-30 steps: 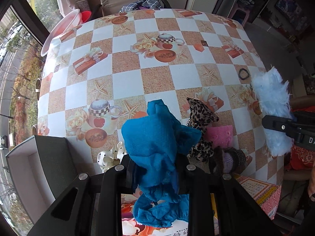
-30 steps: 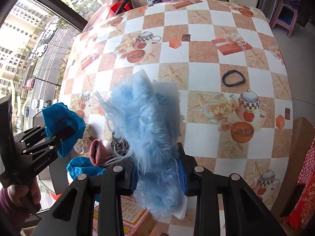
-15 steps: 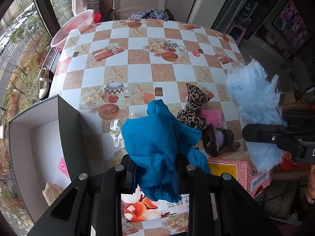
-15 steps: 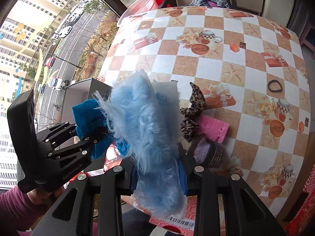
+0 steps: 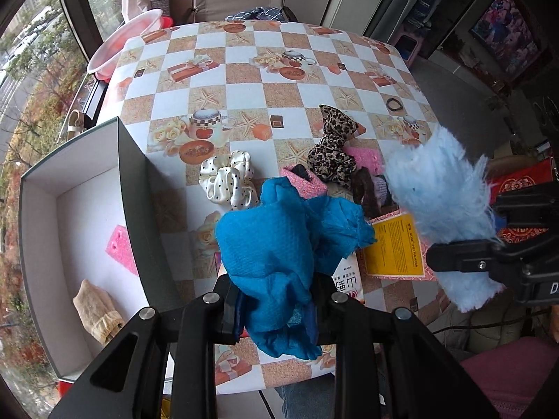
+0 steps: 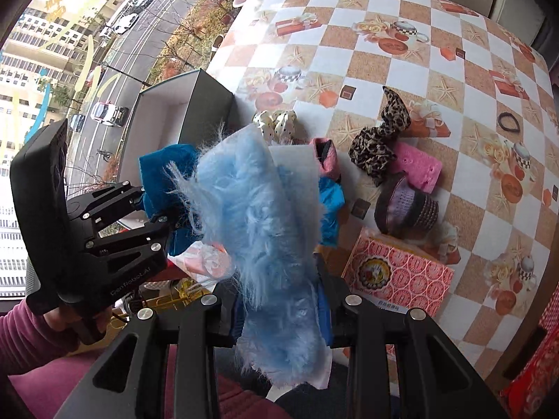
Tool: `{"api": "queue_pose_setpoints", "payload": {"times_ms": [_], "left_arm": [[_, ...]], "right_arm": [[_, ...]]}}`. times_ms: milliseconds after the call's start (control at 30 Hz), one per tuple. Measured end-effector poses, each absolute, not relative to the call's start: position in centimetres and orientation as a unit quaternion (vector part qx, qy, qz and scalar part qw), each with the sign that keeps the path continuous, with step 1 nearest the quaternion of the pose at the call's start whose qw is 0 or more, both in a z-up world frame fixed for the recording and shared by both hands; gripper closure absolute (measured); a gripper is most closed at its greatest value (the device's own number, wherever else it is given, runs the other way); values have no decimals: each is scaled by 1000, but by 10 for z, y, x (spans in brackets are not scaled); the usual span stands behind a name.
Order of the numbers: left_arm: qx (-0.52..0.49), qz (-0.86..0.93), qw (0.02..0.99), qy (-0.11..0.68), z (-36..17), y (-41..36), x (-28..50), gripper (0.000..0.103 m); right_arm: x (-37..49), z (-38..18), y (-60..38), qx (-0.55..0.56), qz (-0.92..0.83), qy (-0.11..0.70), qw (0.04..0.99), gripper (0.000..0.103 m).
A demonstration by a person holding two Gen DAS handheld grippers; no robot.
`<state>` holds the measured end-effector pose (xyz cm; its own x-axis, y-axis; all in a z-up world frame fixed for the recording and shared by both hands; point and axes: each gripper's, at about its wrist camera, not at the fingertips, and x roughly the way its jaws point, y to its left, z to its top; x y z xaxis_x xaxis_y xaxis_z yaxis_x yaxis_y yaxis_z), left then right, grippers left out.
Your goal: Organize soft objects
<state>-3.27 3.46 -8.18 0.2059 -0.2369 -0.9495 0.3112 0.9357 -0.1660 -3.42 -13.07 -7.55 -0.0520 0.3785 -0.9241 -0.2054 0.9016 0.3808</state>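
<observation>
The left gripper [image 5: 276,309] has its fingers pinched on a teal cloth [image 5: 269,244], a crumpled, waffle-textured piece that bulges above the fingers and hangs in folds below them, held in the air over the near edge of the desk [image 5: 244,94]. The right gripper [image 6: 279,310] has its fingers pressed on a pale blue fluffy cloth [image 6: 258,223], long-piled and shaggy with a flat white backing showing along one side; it stands up from the fingers and trails beneath them, also clear of the desk. In the right wrist view the left gripper [image 6: 157,216] appears at the left with the teal cloth beside the fluffy one, a hand [image 6: 80,317] in a maroon sleeve gripping its handle. On the chequered desk lie a white polka-dot scrunchie [image 5: 229,179], a leopard-print scrunchie [image 5: 332,150], a pink sponge [image 5: 365,157], a dark knitted piece [image 6: 407,209] and, well apart, a black hair tie [image 5: 394,104]. A red patterned carton [image 6: 398,276] sits at the near edge. An open box [image 5: 132,188] with dark outer walls and a white inside stands at the left of the desk; it holds a pink sponge piece [image 5: 122,249] and a beige cloth bundle [image 5: 97,310].
</observation>
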Motion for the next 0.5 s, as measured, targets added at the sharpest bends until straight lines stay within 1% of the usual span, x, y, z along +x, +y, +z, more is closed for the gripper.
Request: {"api": "queue_pose_setpoints", "payload": {"times_ms": [267, 500], "left_arm": [[-5, -133, 779, 613, -85, 69, -48, 74], [-53, -93, 793, 600, -76, 107, -55, 74]], "right_arm": [[-48, -81, -103, 35, 235, 707, 666, 69], [-48, -82, -63, -9, 269, 709, 652, 69]]}}
